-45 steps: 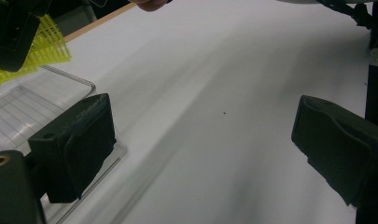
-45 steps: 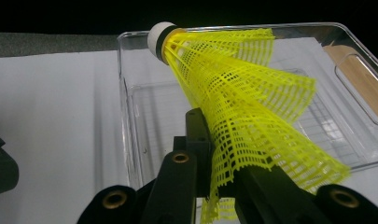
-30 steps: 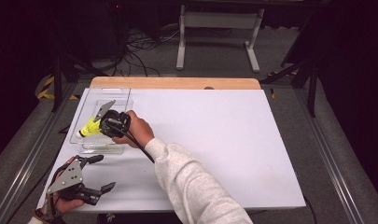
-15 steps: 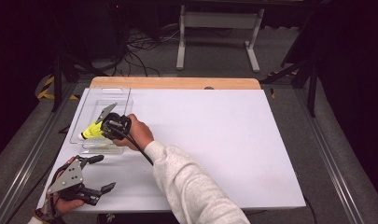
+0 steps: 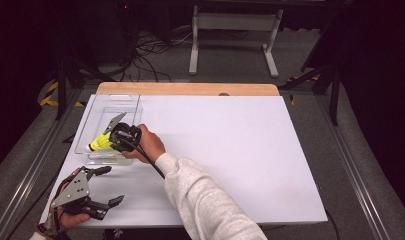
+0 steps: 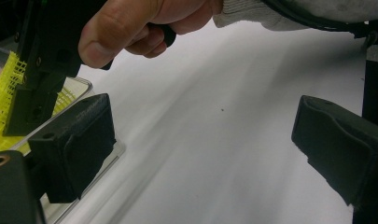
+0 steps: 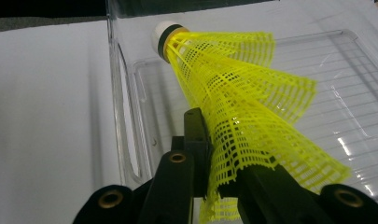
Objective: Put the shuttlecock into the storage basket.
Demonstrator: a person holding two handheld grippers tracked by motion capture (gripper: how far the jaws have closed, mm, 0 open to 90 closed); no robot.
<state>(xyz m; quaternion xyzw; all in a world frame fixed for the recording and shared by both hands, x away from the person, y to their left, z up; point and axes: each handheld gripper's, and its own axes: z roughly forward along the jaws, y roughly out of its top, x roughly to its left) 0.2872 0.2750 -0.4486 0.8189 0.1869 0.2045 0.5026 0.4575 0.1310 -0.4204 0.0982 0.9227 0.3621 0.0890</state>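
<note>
High view: right gripper (image 5: 111, 141) pinching yellow shuttlecock (image 7: 233, 102) over clear tray (image 5: 97, 107), release pending; left gripper (image 5: 106, 186) idling wide open.

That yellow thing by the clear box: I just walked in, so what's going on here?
A person is working with a two-jaw gripper in each hand. The right gripper has its jaws pinched on the skirt of a yellow shuttlecock and holds it over the clear plastic tray, cork end pointing away. The left gripper rests near the table's front edge, jaws open and holding nothing.
</note>
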